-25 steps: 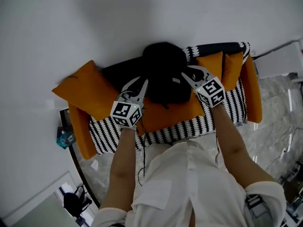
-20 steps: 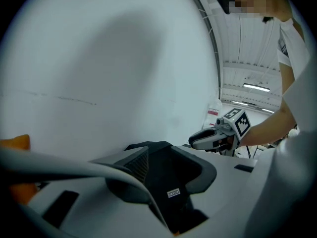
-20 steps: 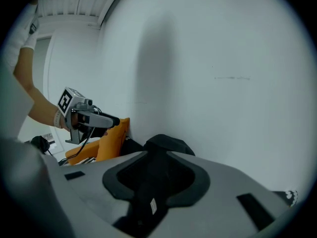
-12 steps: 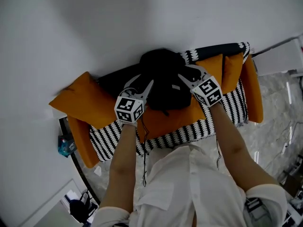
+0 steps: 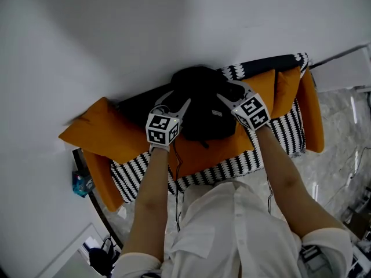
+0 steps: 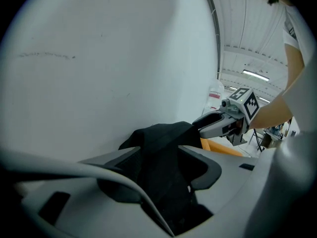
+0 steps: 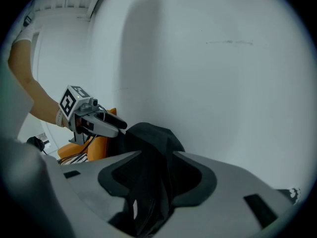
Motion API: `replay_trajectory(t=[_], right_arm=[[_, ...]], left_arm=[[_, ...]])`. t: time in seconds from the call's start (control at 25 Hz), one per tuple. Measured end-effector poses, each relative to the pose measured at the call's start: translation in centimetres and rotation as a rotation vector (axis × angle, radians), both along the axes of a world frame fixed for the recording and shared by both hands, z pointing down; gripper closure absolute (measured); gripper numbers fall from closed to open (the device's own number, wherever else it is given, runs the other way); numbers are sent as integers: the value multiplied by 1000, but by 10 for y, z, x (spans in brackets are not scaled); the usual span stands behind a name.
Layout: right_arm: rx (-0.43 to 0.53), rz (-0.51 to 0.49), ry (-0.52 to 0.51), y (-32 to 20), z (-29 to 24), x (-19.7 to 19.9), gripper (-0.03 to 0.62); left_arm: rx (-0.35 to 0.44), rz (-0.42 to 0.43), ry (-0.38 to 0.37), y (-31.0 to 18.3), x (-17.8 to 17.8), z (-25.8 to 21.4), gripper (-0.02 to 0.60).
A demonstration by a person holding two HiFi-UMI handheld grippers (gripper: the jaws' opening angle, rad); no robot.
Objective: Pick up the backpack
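A black backpack [image 5: 200, 106] stands on the orange sofa seat, leaning against the backrest by the white wall. My left gripper [image 5: 175, 99] is at its left side and my right gripper [image 5: 227, 90] at its right side. Both gripper's jaws are opening. In the left gripper view the black backpack [image 6: 163, 167] fabric lies in the wide gap of the left gripper [image 6: 166, 180], and the right gripper [image 6: 218, 125] shows beyond. In the right gripper view the backpack [image 7: 148, 148] fills the gap of the right gripper [image 7: 156, 180]; the pads stand off the fabric.
The sofa carries a black-and-white striped throw [image 5: 232, 167], a big orange cushion [image 5: 98, 129] at the left and more orange cushions [image 5: 287, 86] at the right. The white wall [image 5: 145, 33] is right behind. A dark round table edge [image 5: 87, 184] is at lower left.
Both grippers have moved toward the wall alongside the backpack, and their jaws have spread wider. The backpack now rests a little closer to the backrest.
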State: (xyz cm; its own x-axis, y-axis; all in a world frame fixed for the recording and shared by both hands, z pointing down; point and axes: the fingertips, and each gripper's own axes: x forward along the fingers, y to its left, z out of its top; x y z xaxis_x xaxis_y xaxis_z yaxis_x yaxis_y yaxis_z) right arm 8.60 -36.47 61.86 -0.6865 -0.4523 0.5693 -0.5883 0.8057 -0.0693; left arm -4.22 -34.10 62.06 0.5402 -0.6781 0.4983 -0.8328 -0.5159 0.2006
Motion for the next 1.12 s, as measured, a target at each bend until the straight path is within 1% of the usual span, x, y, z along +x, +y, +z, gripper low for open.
replay_trajectory(t=[0.28, 0.44, 0.48, 0.6, 0.64, 0.92, 1.12], right_arm=[[-35, 11, 26, -9, 19, -2, 395], [-52, -8, 50, -8, 29, -9, 404], [-52, -12, 58, -7, 32, -11, 425], [-52, 12, 48, -3, 38, -12, 496], [-59, 26, 33, -1, 38, -12, 514], [-102, 66, -29, 24, 40, -10, 542], [-136, 89, -59, 43, 43, -6, 553]], left_arm=[[-44, 26, -25, -15, 2, 25, 348], [-59, 32, -41, -19, 5, 34, 350], [-59, 25, -41, -20, 6, 35, 356], [-61, -9, -42, -19, 3, 40, 432], [-65, -17, -42, -16, 2, 41, 443], [-96, -43, -13, 12, 7, 49, 476], [-113, -36, -25, 30, 14, 51, 494]])
